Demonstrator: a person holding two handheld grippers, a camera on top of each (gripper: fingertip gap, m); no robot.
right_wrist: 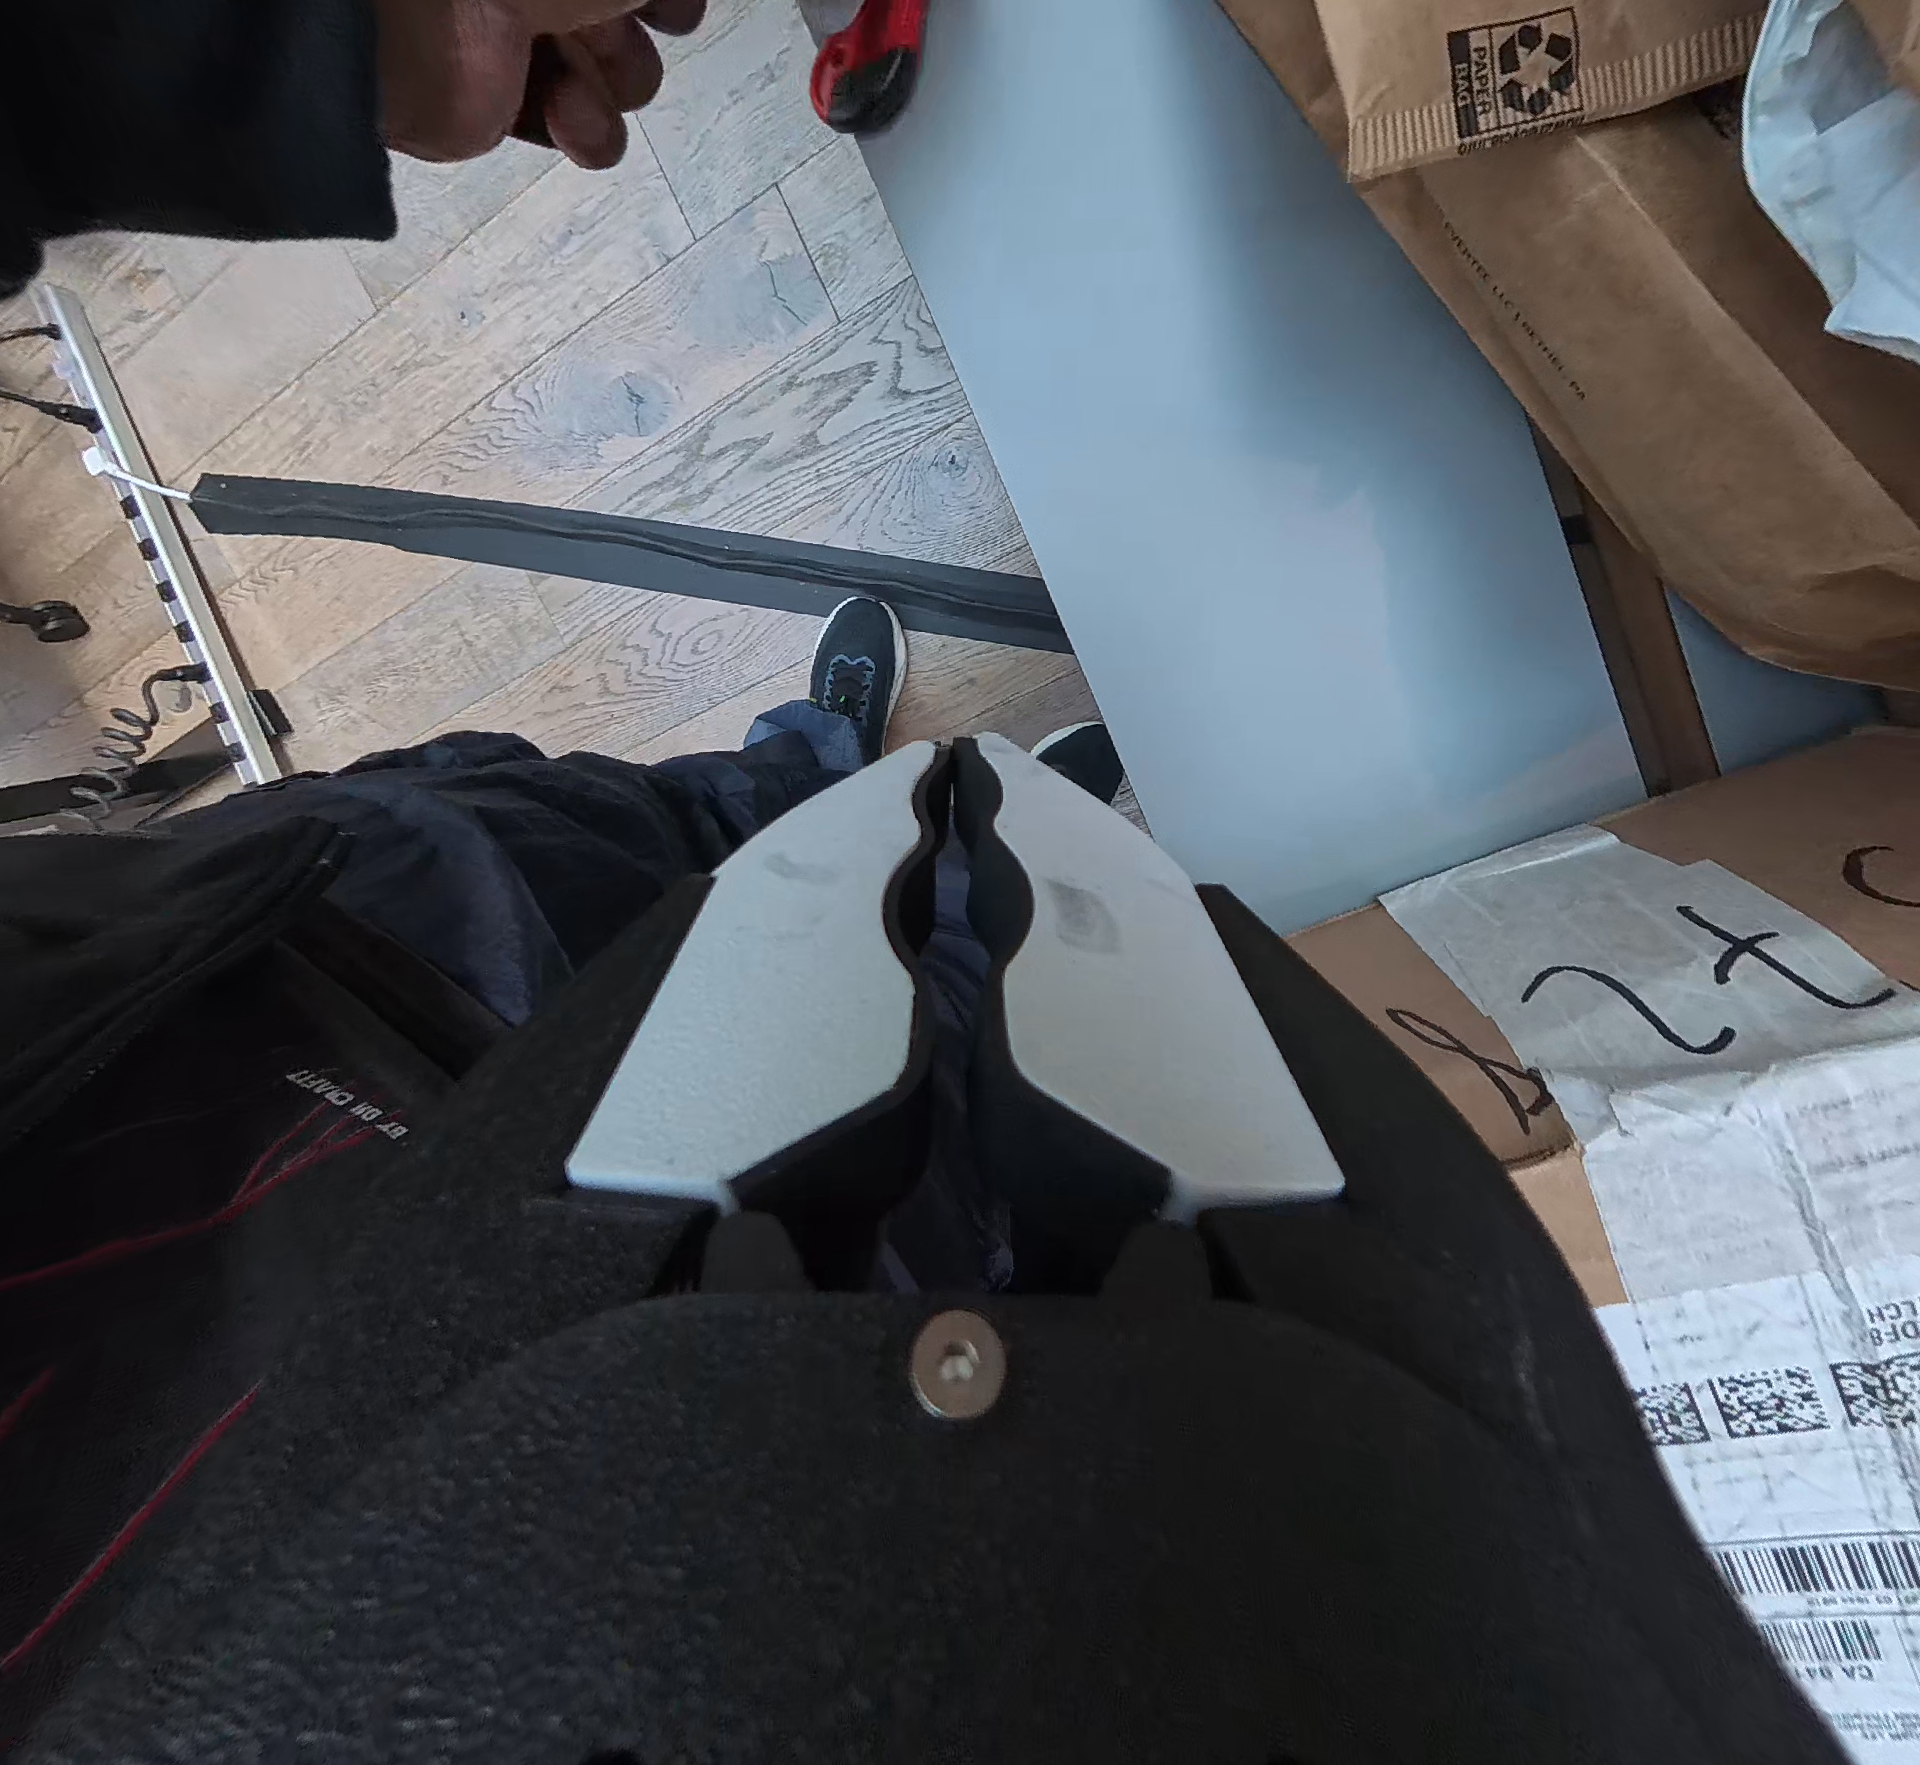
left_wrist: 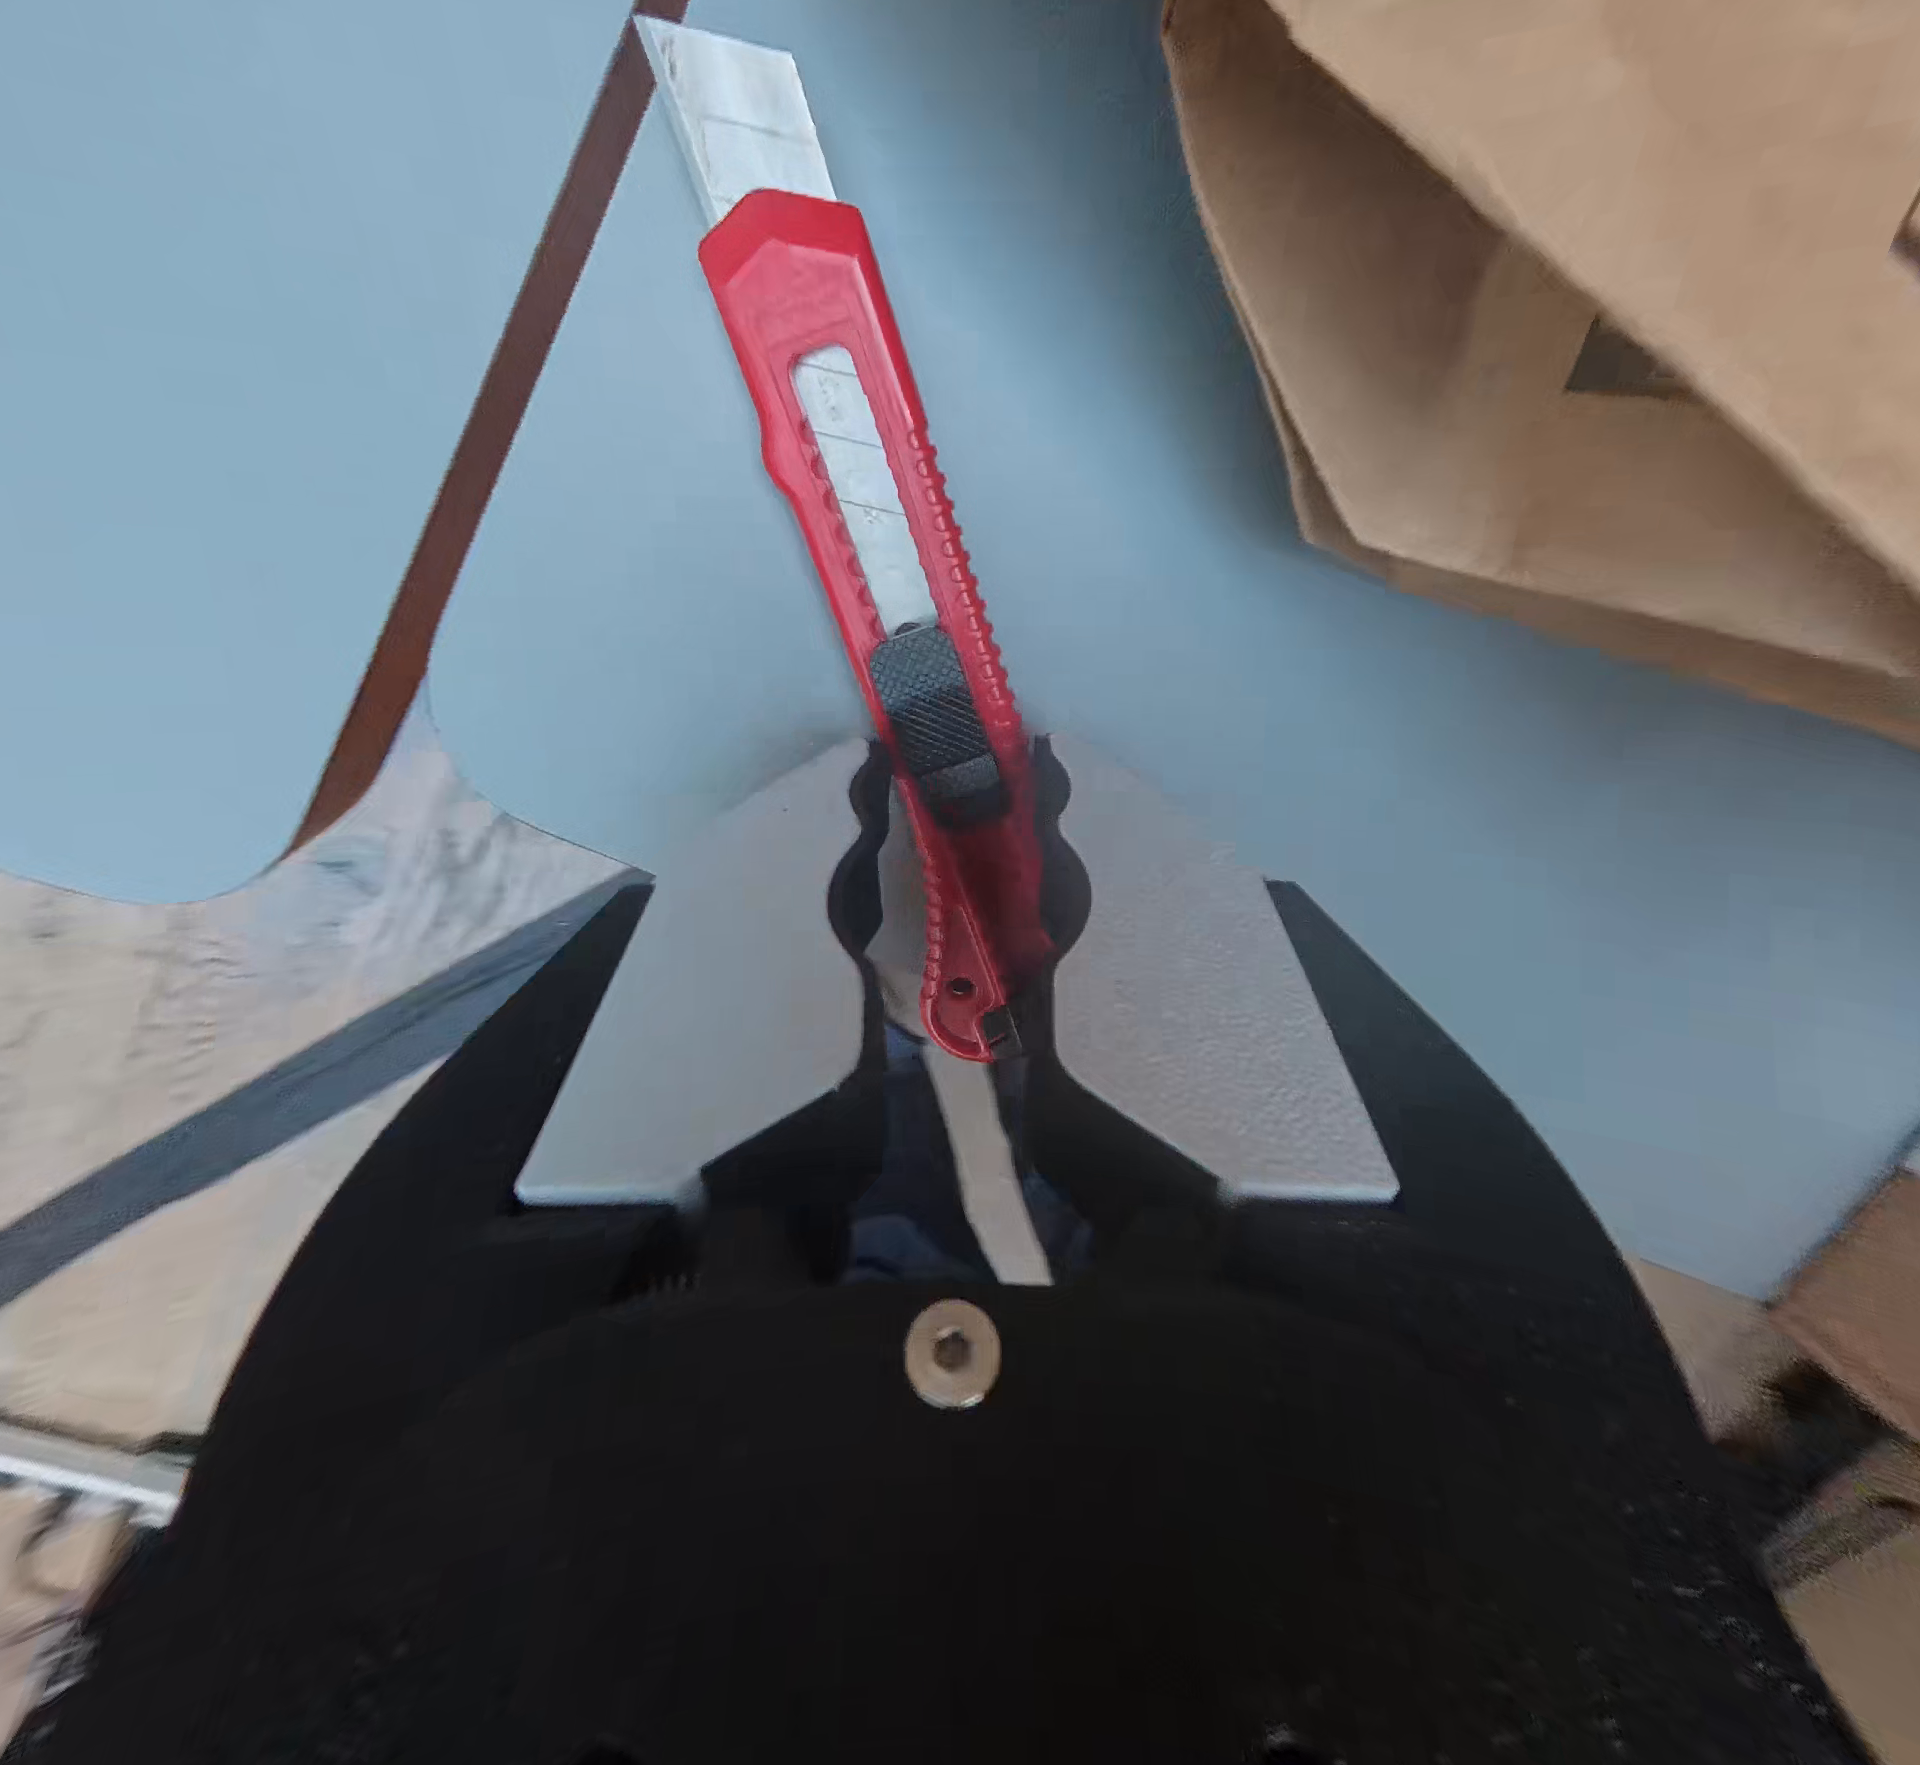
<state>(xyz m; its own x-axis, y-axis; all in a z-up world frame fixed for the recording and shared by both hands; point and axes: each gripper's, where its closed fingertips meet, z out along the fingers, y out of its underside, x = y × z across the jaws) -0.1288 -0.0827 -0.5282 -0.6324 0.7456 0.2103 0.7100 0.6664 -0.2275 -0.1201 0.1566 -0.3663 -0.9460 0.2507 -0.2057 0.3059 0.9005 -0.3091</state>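
Observation:
My left gripper (left_wrist: pixel 956 780) is shut on a red snap-off utility knife (left_wrist: pixel 883 593) near its rear end, by the black slider. The knife points forward and up, its silver blade (left_wrist: pixel 743 115) extended, above a pale blue table (left_wrist: pixel 1195 780). Brown paper bags (left_wrist: pixel 1558 209) lie to its right. My right gripper (right_wrist: pixel 951 759) is shut and empty, held over the table's near edge above the person's dark clothing. In the right wrist view the knife's red rear end (right_wrist: pixel 883 42) shows at the top, beside a hand (right_wrist: pixel 561 22).
A cardboard box (right_wrist: pixel 1714 1092) with paper labels and tape sits at the right. Brown paper bags (right_wrist: pixel 1558 209) cover the table's far right. A second blue tabletop (left_wrist: pixel 208 365) lies left across a gap. Wood floor (right_wrist: pixel 571 385) with a black cable strip (right_wrist: pixel 623 552) and a shoe (right_wrist: pixel 857 666) lies below.

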